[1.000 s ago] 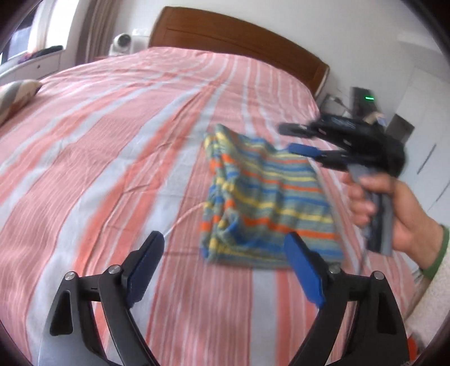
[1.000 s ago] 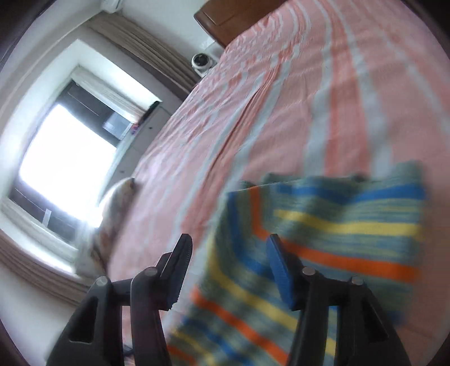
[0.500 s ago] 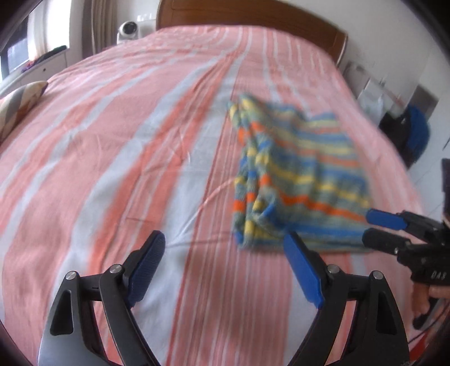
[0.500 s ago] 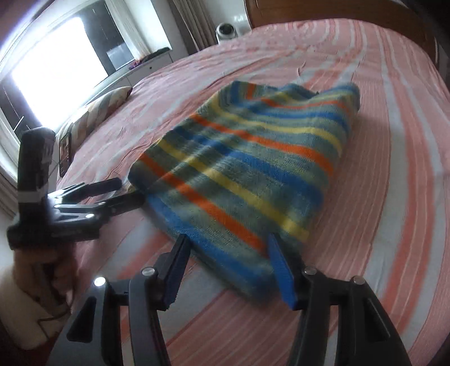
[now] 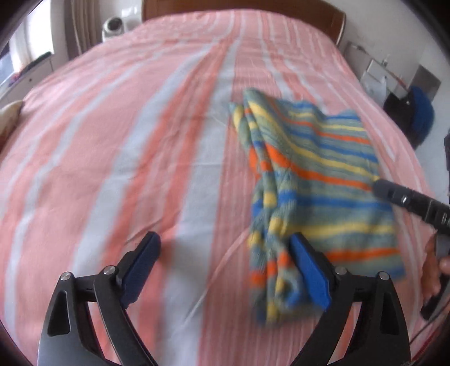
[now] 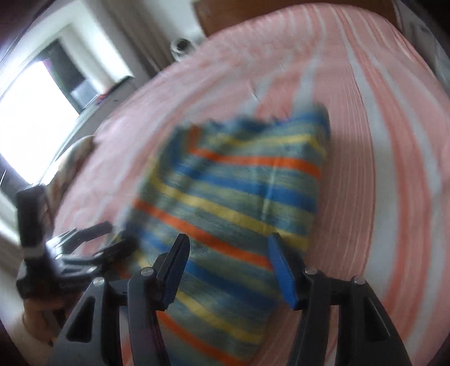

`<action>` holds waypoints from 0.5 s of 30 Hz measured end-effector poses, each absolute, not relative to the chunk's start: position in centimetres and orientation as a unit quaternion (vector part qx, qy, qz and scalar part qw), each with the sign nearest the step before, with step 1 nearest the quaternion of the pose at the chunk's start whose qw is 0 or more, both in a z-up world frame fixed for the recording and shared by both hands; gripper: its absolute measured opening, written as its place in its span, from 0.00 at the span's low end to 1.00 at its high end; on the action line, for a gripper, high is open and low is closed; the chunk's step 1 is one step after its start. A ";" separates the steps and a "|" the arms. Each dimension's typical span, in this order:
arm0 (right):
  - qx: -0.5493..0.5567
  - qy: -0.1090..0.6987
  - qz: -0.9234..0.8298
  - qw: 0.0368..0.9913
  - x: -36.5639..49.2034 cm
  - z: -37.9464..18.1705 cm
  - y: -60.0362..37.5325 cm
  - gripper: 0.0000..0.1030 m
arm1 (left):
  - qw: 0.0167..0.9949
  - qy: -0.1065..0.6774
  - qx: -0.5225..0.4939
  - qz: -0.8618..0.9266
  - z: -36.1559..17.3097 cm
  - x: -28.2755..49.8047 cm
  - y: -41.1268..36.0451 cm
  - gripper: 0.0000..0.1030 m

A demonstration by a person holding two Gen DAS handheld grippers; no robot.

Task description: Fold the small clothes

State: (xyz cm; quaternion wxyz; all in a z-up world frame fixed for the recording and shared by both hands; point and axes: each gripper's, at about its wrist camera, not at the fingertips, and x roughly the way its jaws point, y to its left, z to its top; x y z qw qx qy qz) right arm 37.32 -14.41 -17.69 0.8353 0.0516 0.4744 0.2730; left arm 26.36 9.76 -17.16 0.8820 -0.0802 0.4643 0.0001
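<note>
A small knitted garment (image 5: 317, 180) with blue, yellow and orange stripes lies folded on the pink-striped bed (image 5: 140, 140); its left side is bunched. My left gripper (image 5: 223, 242) is open just above the sheet, its right finger at the garment's near left corner. One of my right gripper's fingers (image 5: 399, 195) reaches in over the garment's right edge. In the right wrist view the garment (image 6: 239, 202) fills the middle, and my right gripper (image 6: 228, 242) hangs open over its near part, pinching nothing. The left gripper (image 6: 112, 236) shows at the garment's left corner.
A pillow (image 6: 70, 157) lies at the bed's left edge by a bright window (image 6: 33, 112). The wooden headboard (image 5: 239, 5) and a white device (image 5: 112, 25) stand at the far end. Dark bags and a blue thing (image 5: 419, 115) sit beside the bed's right side.
Both grippers have come down and in toward the garment's near edge. My right gripper has swung from the garment's far right side to its near right part. The garment lies as before.
</note>
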 end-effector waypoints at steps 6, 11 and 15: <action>0.040 0.424 0.309 0.850 30.4 -13.6 -16.3 0.57 | 0.880 0.452 -0.134 -0.063 -16.0 22.6 10.3 0.96; -0.010 0.507 0.293 0.810 27.3 -19.0 -16.4 0.62 | 0.864 0.499 -0.029 -0.055 -17.7 23.4 8.2 0.93; 0.061 0.452 0.292 0.841 27.9 -15.4 -19.9 0.83 | 0.884 0.446 -0.098 -0.104 -13.9 24.4 9.9 0.99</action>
